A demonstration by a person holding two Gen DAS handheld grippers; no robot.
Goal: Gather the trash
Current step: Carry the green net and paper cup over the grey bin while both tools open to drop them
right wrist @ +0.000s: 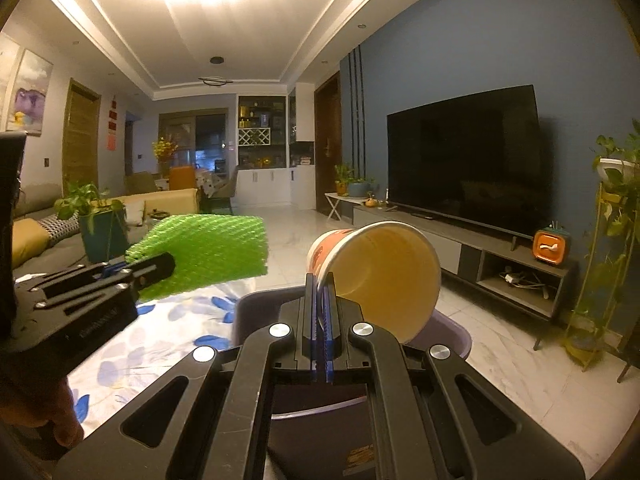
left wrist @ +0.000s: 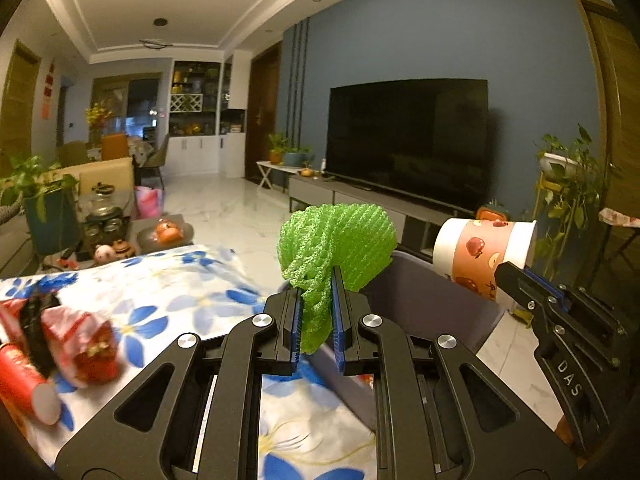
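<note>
we see the left gripper and the right gripper side by side above the bin. the foam net is between the left jaws, the paper cup is pinched at its rim by the right one, lying on its side over the bin. the bin stands just beside the table, at its right. on the table, far left, lie wrappers. behind the bin is the tv on its cabinet.

A home living room: a big TV stands on a low console against a blue wall, a sofa and potted plants sit nearby, with a dining area and glass cabinets beyond on marble floor.
</note>
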